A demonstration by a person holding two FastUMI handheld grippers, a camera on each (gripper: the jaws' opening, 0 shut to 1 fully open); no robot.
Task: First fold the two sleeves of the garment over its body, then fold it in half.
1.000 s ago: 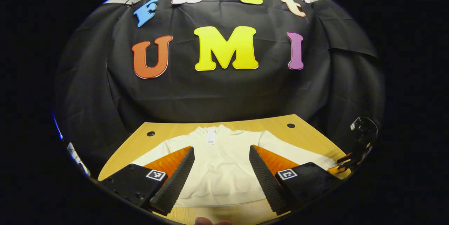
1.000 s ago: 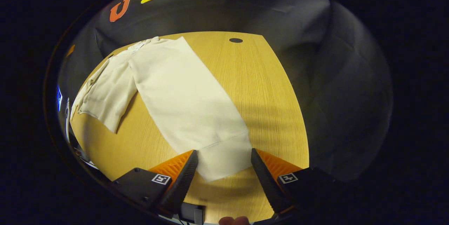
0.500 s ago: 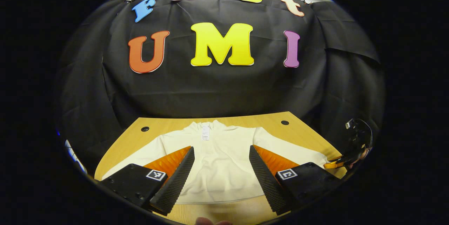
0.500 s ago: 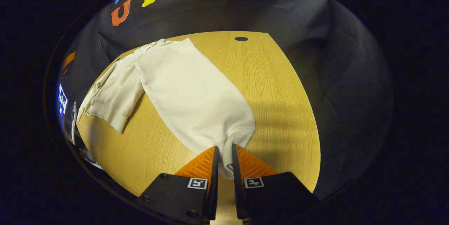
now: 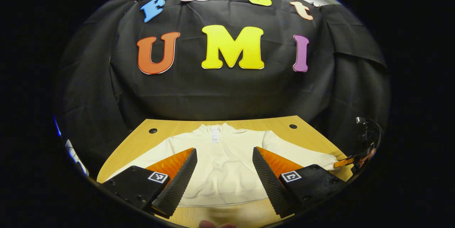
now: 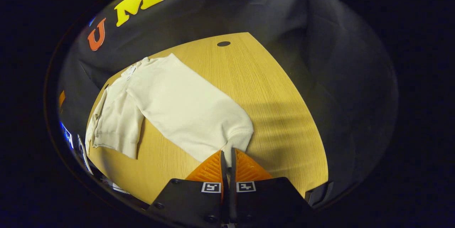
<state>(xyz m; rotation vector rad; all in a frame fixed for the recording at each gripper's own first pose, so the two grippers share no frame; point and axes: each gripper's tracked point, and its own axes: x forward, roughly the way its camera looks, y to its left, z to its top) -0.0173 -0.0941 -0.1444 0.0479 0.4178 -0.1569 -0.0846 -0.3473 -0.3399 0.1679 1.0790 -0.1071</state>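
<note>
The garment lies flat on the bench, collar away from the left gripper and hem nearest it, both sleeves spread out to the sides. None of the folds is done yet, as far as the pictures show.

The left gripper hovers over the body with its fingers wide apart and nothing between them; the hem lies just ahead of the fingertips.

The right gripper has its fingers pressed together on the cuff of the right sleeve. The cuff bunches up right at the fingertips, and the rest of the sleeve runs away from them toward the shoulder. In the left gripper view this gripper sits well off to the right of the left fingers, at the sleeve's end.

So the first sleeve fold is only starting: the cuff is gripped but not carried over. Left to do: lay this sleeve across the body, do the same with the left sleeve, then fold in half.
</note>
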